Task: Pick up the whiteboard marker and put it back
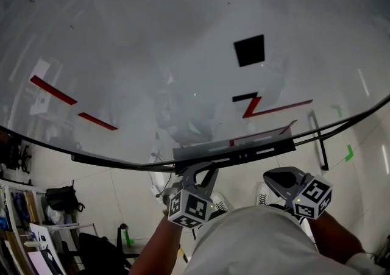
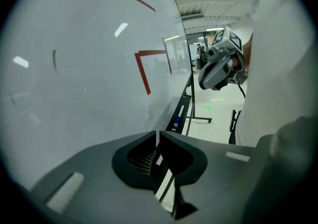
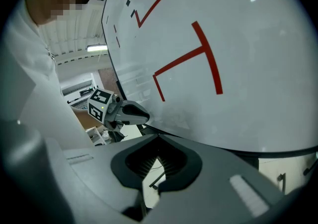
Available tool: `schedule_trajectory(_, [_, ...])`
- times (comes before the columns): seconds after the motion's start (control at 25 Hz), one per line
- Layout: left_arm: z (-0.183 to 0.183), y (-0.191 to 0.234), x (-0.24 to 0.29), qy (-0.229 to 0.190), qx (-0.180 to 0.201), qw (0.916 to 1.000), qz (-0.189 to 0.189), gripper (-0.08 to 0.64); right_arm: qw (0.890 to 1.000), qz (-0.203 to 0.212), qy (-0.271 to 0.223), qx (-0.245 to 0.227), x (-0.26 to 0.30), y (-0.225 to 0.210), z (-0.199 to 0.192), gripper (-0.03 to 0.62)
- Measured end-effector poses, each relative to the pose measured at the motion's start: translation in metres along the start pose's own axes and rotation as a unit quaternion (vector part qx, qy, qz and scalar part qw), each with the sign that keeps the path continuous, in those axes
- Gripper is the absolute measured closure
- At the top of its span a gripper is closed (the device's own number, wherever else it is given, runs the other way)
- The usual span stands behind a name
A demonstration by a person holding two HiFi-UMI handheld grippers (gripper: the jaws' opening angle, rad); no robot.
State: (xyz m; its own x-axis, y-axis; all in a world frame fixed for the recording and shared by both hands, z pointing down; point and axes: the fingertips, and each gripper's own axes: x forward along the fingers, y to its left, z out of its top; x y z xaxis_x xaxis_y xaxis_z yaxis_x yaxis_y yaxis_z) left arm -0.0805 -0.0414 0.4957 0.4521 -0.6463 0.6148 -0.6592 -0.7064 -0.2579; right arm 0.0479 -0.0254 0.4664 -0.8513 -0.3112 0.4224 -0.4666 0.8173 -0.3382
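Jaws together, empty, on left gripper (image 2: 157, 132), right gripper (image 3: 159, 137), whiteboard marker (image 2: 177, 116) in tray (image 2: 167, 111) under whiteboard (image 2: 89, 69)

The whiteboard (image 1: 152, 54) ahead of both hand-held grippers is glossy white, crossed by red strokes (image 1: 53, 90) and bearing a solid black square (image 1: 249, 50). The left hand-held gripper (image 1: 204, 173) and right hand-held gripper (image 1: 281, 177) are dark grey, each with a cube (image 1: 190, 207) patterned in black-and-white squares. Beyond the left one's jaws, the whiteboard marker (image 2: 177, 117) is white with a blue cap, in a dark grey tray (image 1: 201, 152). Green tape (image 1: 348, 153) marks the pale floor (image 1: 122, 194) past the right one.
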Motion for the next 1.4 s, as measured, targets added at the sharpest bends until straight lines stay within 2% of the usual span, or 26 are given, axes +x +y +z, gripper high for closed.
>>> schedule_trajectory(0.16, [-0.012, -0.005, 0.008, 0.056, 0.074, 0.9957, -0.007, 0.518, 1.000, -0.001, 0.001, 0.005, -0.005, 0.000, -0.006, 0.591])
schedule_trajectory(0.44, [-0.016, -0.007, 0.017, 0.092, 0.107, 0.9899, -0.015, 0.518, 1.000, -0.010, -0.003, 0.012, -0.013, -0.004, -0.010, 0.591])
schedule_trajectory(0.6, [-0.029, -0.007, 0.023, 0.139, 0.148, 0.9791, -0.017, 0.512, 1.000, -0.014, -0.003, 0.011, -0.016, -0.004, -0.011, 0.591])
schedule_trajectory(0.72, [-0.031, -0.009, 0.026, 0.153, 0.183, 0.9708, -0.023, 0.502, 1.000, -0.015, -0.005, 0.014, -0.017, -0.004, -0.012, 0.591])
schedule_trajectory(1.12, [-0.032, -0.013, 0.038, 0.170, 0.213, 0.9610, -0.046, 0.488, 1.000, -0.019, -0.009, 0.015, -0.020, -0.006, -0.013, 0.591])
schedule_trajectory(1.4, [-0.036, -0.017, 0.046, 0.182, 0.219, 0.9569, -0.058, 0.480, 1.000, -0.022, -0.010, 0.018, -0.023, -0.009, -0.014, 0.591])
